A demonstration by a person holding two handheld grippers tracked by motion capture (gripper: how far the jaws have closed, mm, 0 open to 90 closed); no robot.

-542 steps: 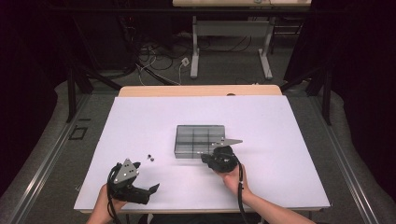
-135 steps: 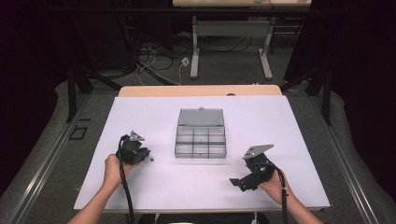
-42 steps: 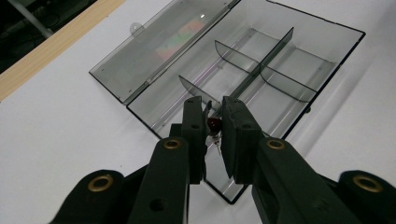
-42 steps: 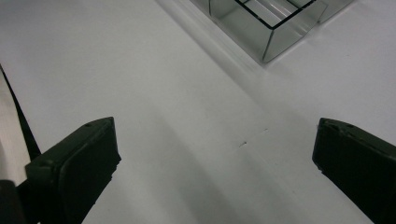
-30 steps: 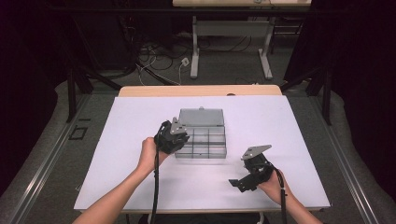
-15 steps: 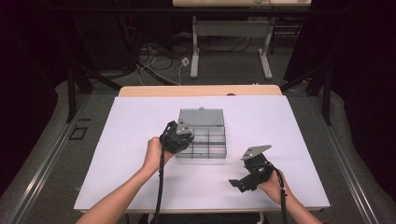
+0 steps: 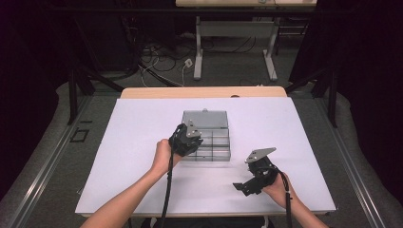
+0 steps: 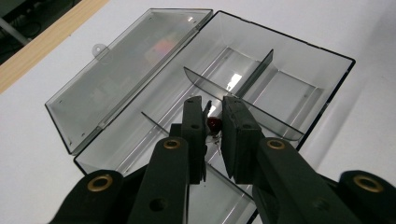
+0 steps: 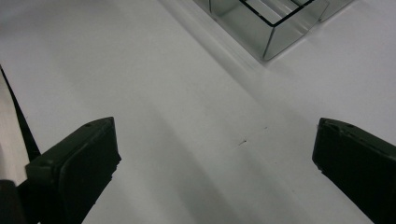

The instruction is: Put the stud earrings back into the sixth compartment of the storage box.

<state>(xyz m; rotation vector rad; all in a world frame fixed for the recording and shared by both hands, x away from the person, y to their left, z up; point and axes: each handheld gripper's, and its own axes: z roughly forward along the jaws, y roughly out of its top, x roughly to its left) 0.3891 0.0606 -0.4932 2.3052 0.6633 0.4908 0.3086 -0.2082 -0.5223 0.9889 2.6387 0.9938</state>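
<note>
No lettering, label, brand mark or number is legible anywhere: none on the clear grey plastic compartment box [image 8: 261,88] with its open hinged lid, none on the white tabletop [image 7: 142,137], and none on the black fingers [image 8: 194,126].

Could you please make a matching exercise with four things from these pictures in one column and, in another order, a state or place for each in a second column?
Things:
1. left tongs
2. right tongs
3. small dark red bead-like piece
4. clear plastic compartment box with hinged lid

States or places:
A. lid laid open, flat on the white table
B. open wide, above bare table
C. shut on a small piece, above the box
D. pinched between two black jaws

Pairs: 1-C, 2-B, 3-D, 4-A
</note>
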